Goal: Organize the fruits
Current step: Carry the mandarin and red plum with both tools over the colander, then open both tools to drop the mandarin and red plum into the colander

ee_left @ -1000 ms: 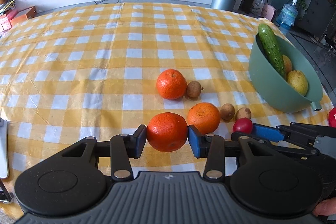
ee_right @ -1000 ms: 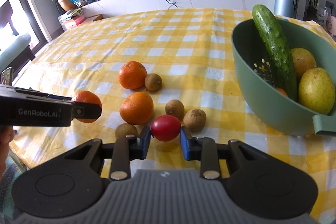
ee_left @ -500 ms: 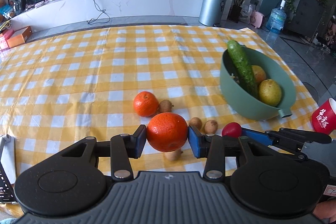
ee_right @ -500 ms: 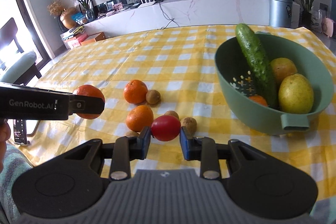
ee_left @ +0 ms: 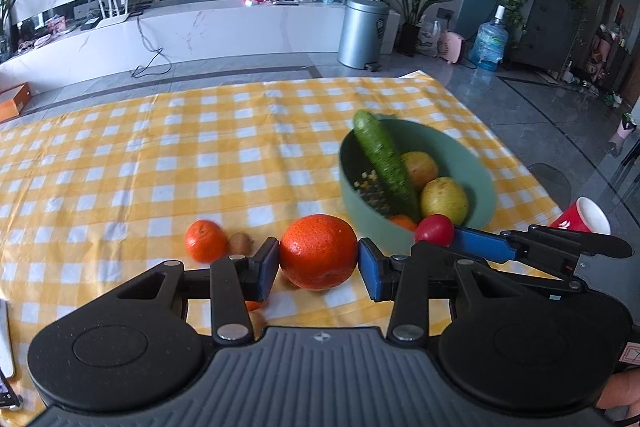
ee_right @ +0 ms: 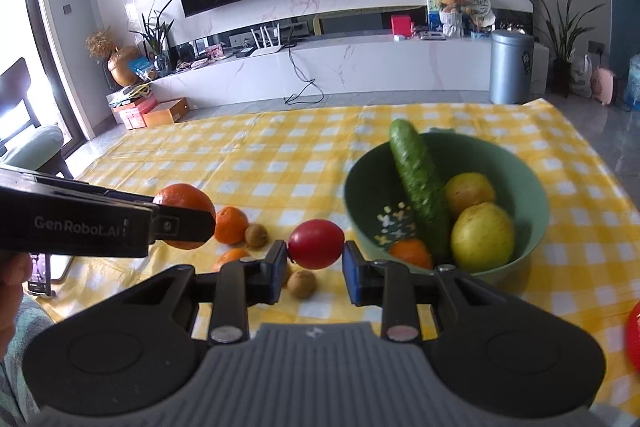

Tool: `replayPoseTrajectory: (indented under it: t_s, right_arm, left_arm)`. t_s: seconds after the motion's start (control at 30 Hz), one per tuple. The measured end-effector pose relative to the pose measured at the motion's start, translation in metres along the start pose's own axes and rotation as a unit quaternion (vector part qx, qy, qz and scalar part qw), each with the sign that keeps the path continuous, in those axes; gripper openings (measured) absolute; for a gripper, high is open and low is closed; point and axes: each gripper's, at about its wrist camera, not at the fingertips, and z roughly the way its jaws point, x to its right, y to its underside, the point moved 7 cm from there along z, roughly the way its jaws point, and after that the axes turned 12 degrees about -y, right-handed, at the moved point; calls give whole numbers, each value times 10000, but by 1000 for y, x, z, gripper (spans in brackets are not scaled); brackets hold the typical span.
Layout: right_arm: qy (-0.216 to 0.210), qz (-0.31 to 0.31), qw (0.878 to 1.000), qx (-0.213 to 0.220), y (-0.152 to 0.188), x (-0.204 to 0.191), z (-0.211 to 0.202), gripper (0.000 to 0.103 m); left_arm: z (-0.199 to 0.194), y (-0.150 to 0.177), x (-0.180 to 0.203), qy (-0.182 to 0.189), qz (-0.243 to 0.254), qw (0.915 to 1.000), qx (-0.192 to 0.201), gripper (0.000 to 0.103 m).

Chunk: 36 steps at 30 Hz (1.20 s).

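My left gripper (ee_left: 318, 261) is shut on a large orange (ee_left: 318, 251), held in the air above the checked tablecloth. My right gripper (ee_right: 315, 259) is shut on a small red tomato (ee_right: 316, 244), also lifted, just left of the green bowl (ee_right: 532, 183). In that bowl lie a cucumber (ee_right: 420, 187), two yellow fruits (ee_right: 482, 237) and a small orange (ee_right: 411, 253). In the left wrist view the right gripper's blue finger (ee_left: 480, 245) and the tomato (ee_left: 434, 229) sit before the bowl (ee_left: 486, 183). An orange (ee_right: 230, 225), another partly hidden orange (ee_right: 232, 255) and kiwis (ee_right: 302, 283) stay on the cloth.
The yellow checked tablecloth (ee_left: 160, 163) covers the table. A red paper cup (ee_left: 582, 221) stands by the right edge. A phone (ee_right: 40, 273) lies at the near left edge. A hand (ee_left: 618, 397) grips the right gripper's body. Beyond the table are a white counter and a metal bin (ee_left: 362, 33).
Both grippers have risen with their fruit and moved toward the bowl; the cloth and the loose fruit now look smaller and lower. Both grips are unchanged.
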Motion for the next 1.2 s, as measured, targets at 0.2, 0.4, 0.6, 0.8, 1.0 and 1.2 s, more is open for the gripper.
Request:
replayPoseTrajectory:
  t_s: [0.2,0.4,0.6,0.8,1.0,1.2]
  right_arm:
    - [244,-45,9997,53,-14,27,-17,27]
    - [434,-176,9989,-45,-24,51,-23,27]
    - [650,-252,9971,-320,-27,76,-19,27]
    - [811,-271,9938,-708,-25,102,-11,27]
    - [859,-193,9900,-1102,-18,122,3,27]
    - [925,-283,9860,-1357,-13,129,14,28]
  left_arm:
    - [0,-21,32,242,140,9995,142,48]
    - [12,-37,64,470,277,9984,142,48]
    - [36,-44,88,638,365,9973,-11,48]
    - [61,-42,107,781,458,9956,-256,48]
    - [83,-35,116,842,491,9938,-537,48]
    - [101,-29,117,902,444,9920,-765,48]
